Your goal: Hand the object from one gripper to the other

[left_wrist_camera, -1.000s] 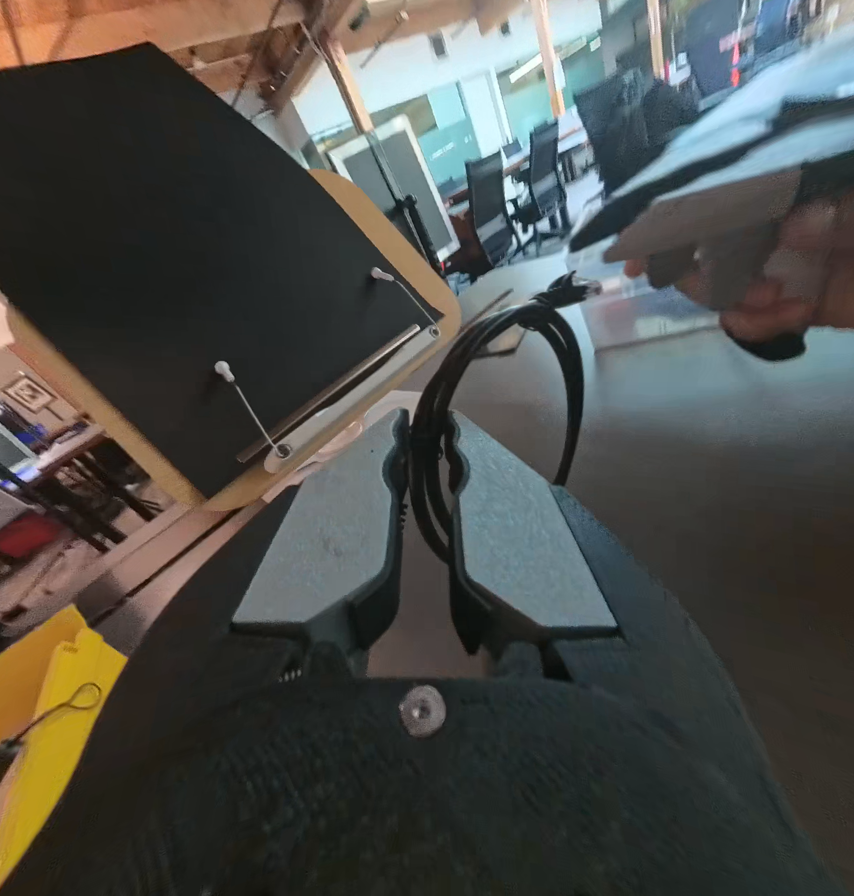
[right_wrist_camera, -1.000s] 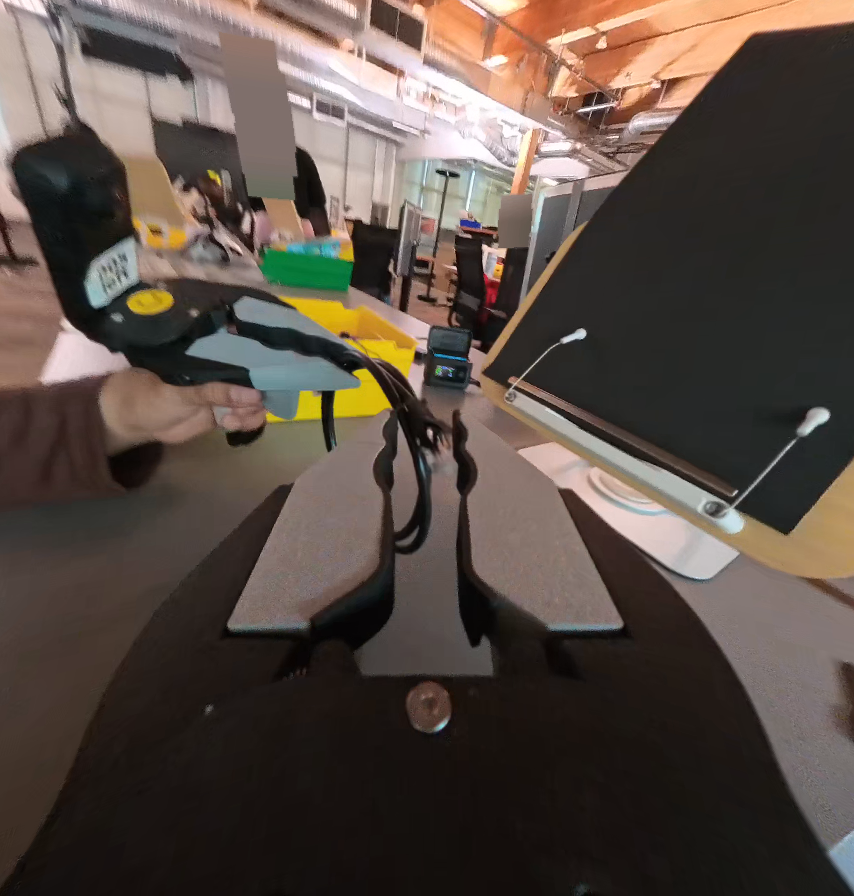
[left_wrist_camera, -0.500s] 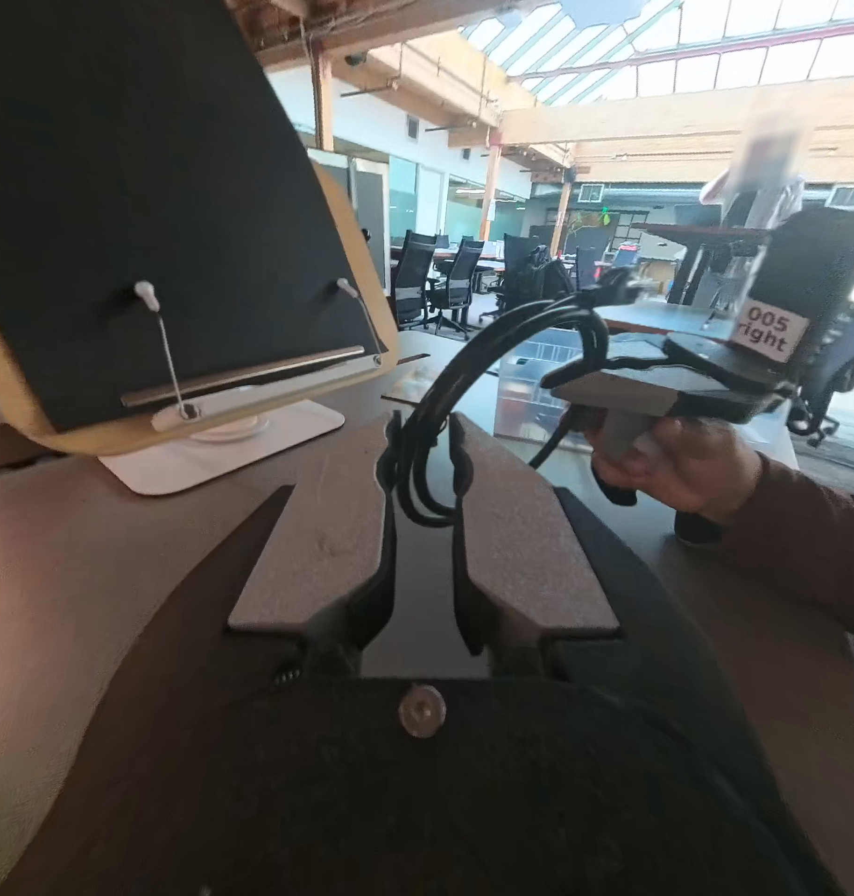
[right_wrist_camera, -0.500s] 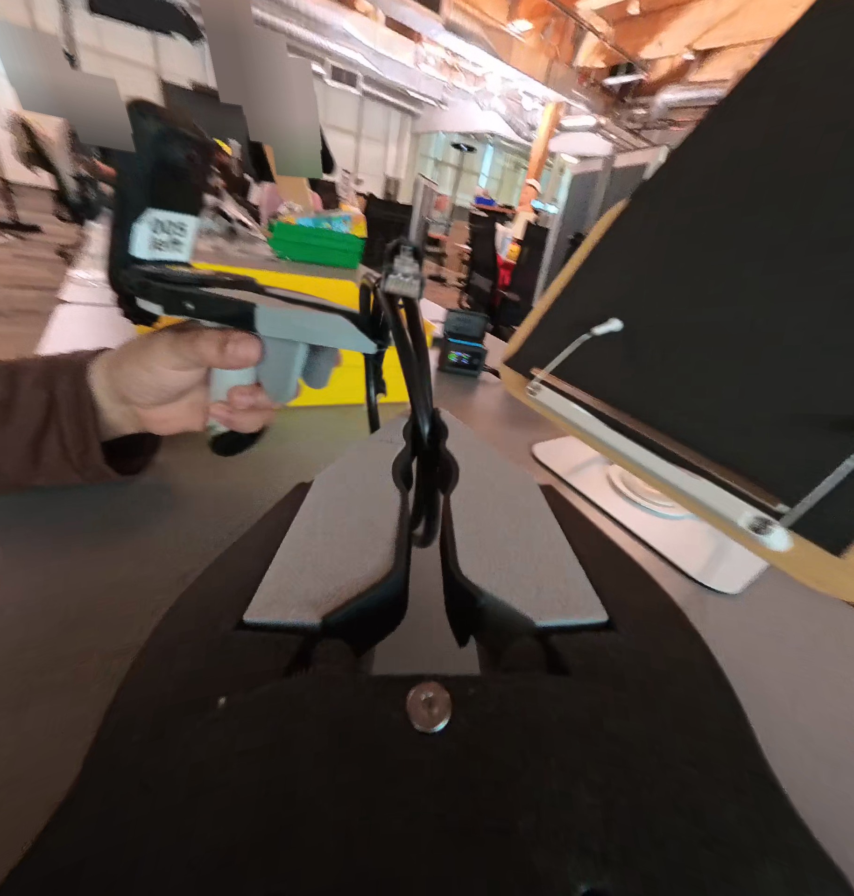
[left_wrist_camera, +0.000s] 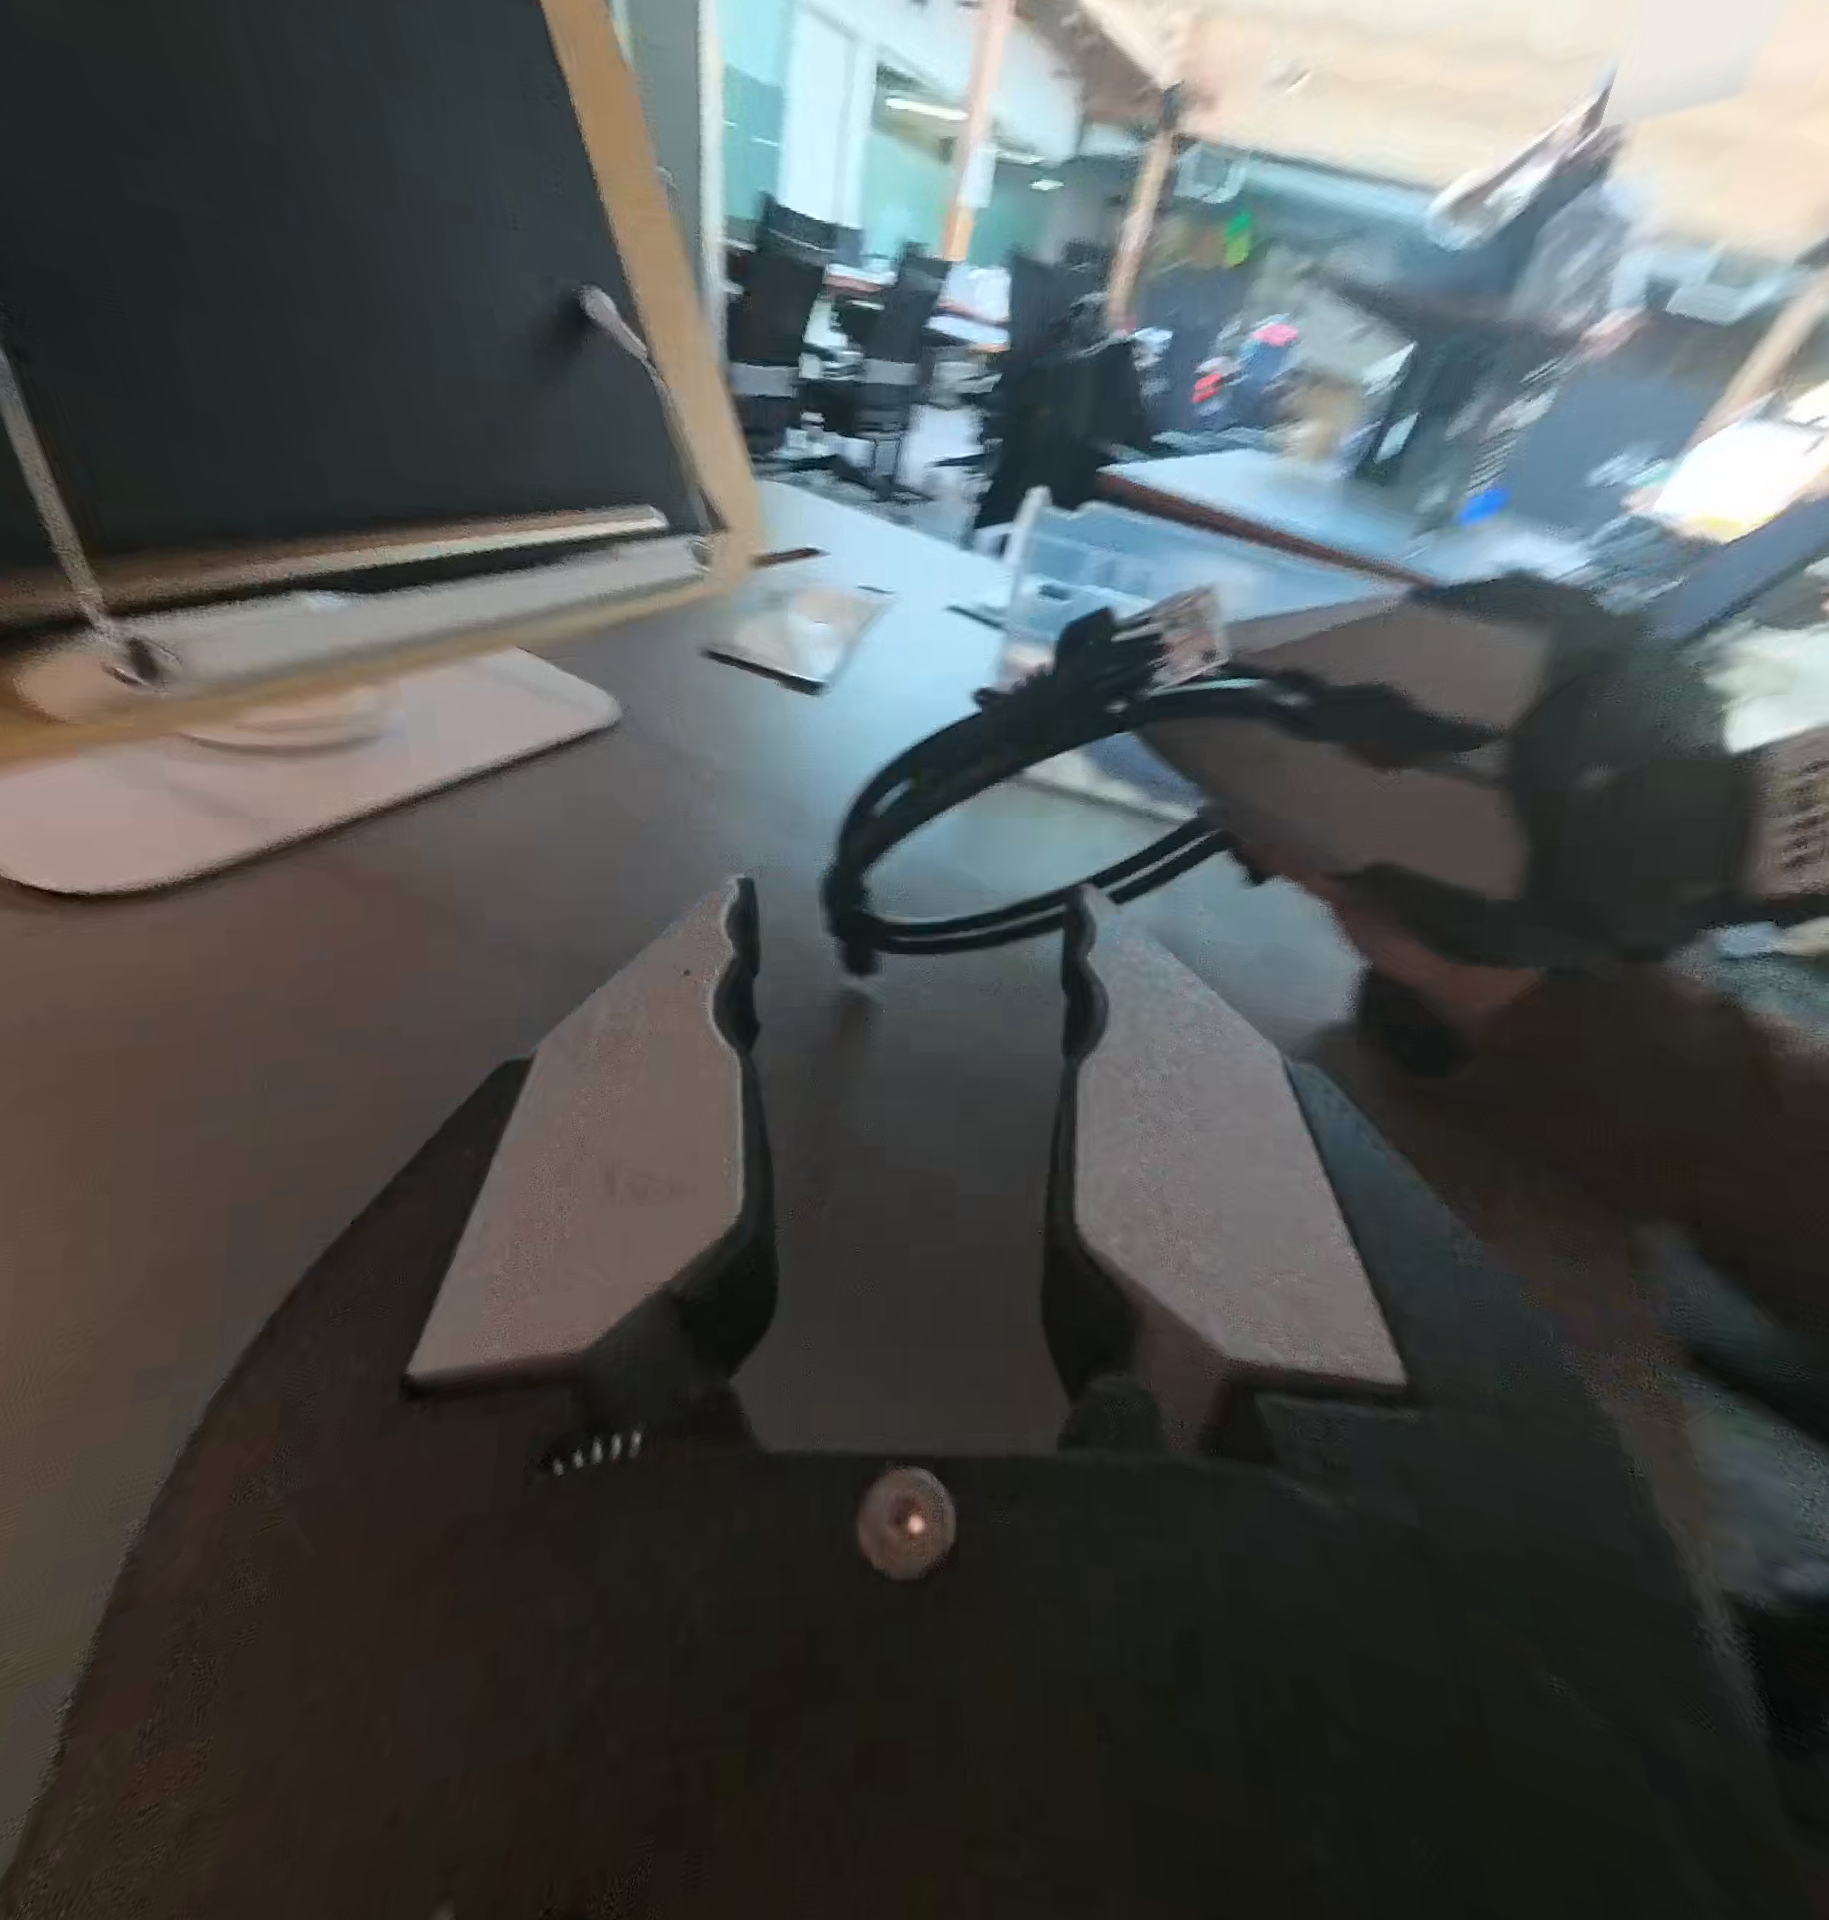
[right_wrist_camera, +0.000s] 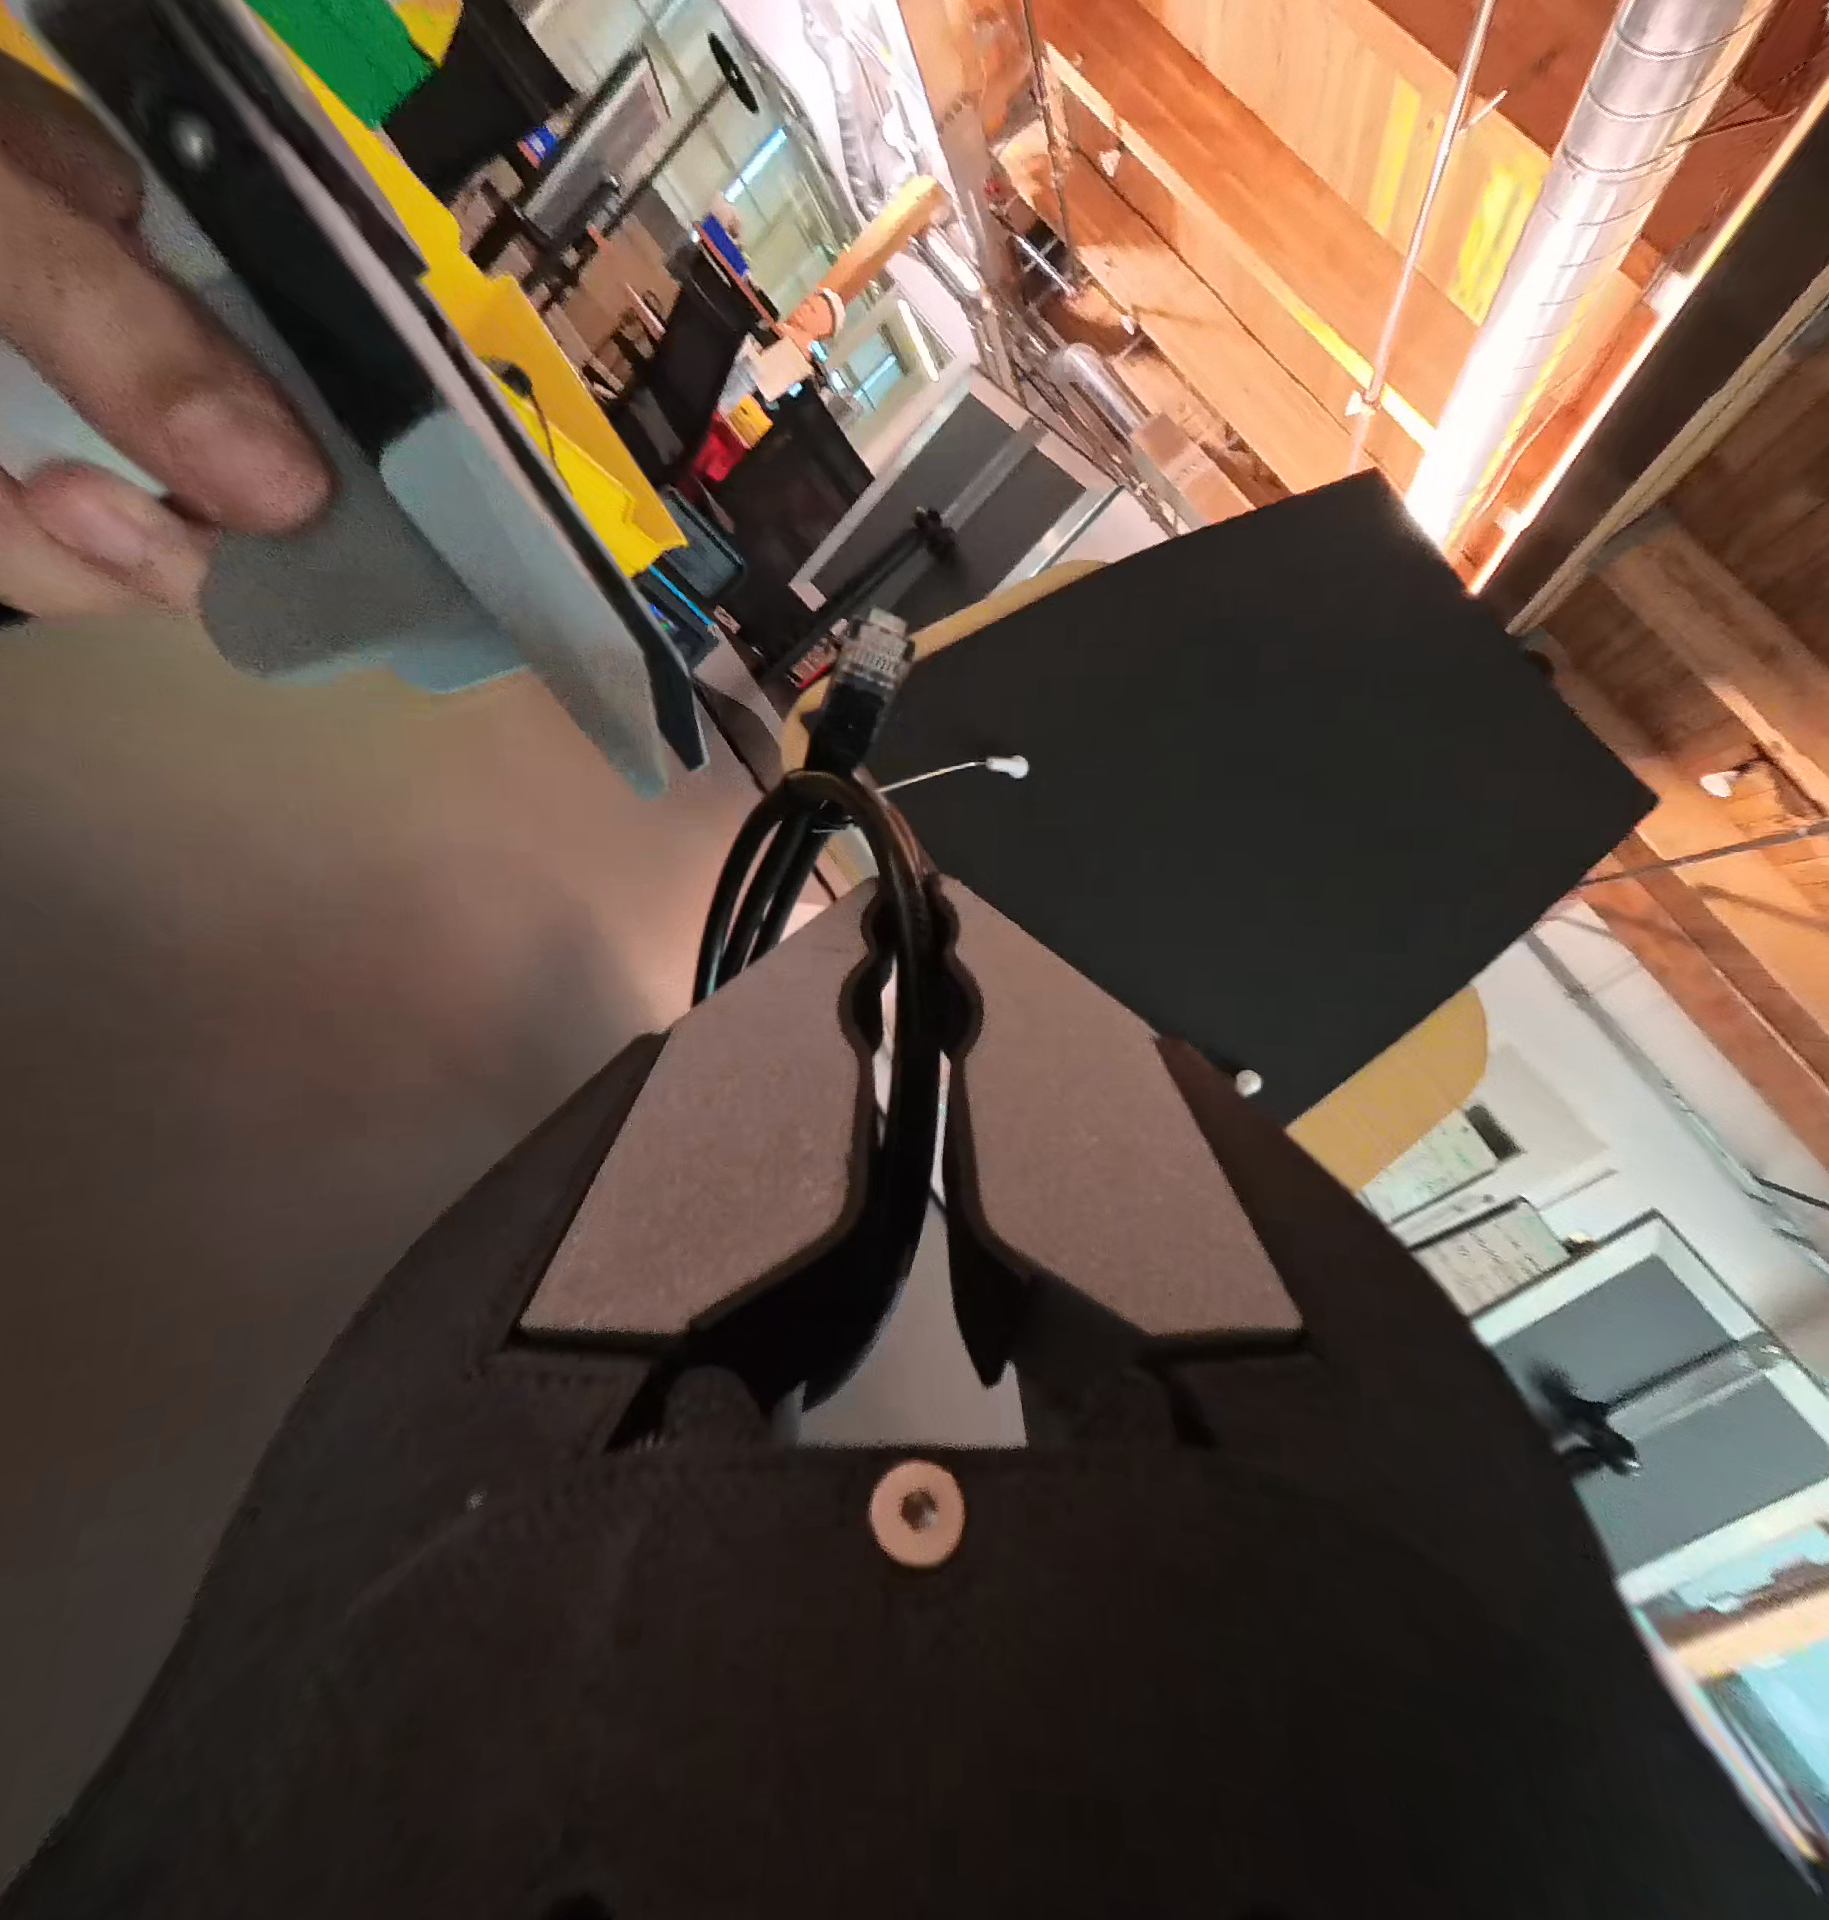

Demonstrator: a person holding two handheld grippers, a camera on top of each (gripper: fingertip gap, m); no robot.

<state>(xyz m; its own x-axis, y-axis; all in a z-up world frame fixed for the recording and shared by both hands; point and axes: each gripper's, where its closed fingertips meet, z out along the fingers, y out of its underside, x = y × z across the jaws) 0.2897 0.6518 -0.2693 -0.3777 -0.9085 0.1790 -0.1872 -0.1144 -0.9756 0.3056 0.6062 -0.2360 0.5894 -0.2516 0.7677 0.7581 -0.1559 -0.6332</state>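
A coiled black network cable [right_wrist_camera: 894, 997] with a clear plug [right_wrist_camera: 870, 657] is clamped between the jaws of my right gripper [right_wrist_camera: 912, 906], which is shut on it. In the left wrist view the same cable [left_wrist_camera: 951, 821] hangs from the right gripper [left_wrist_camera: 1180, 769], just beyond my fingertips. My left gripper [left_wrist_camera: 910, 914] is open and empty, its jaws wide apart, clear of the cable. In the right wrist view the left gripper [right_wrist_camera: 671, 738] shows at the upper left, held by a hand, apart from the cable.
A black board on a wooden stand with a white base [left_wrist_camera: 266, 748] stands at the left on the dark table [left_wrist_camera: 370, 987]; it also shows in the right wrist view [right_wrist_camera: 1253, 831]. A yellow bin [right_wrist_camera: 536, 353] and a clear box [left_wrist_camera: 1086, 582] sit farther off. The gap from one gripper's tips to the other's is roughly 6 centimeters.
My left gripper has opened and let go of the cable. My right gripper has closed on it, now carries it alone, and has rolled over sideways.
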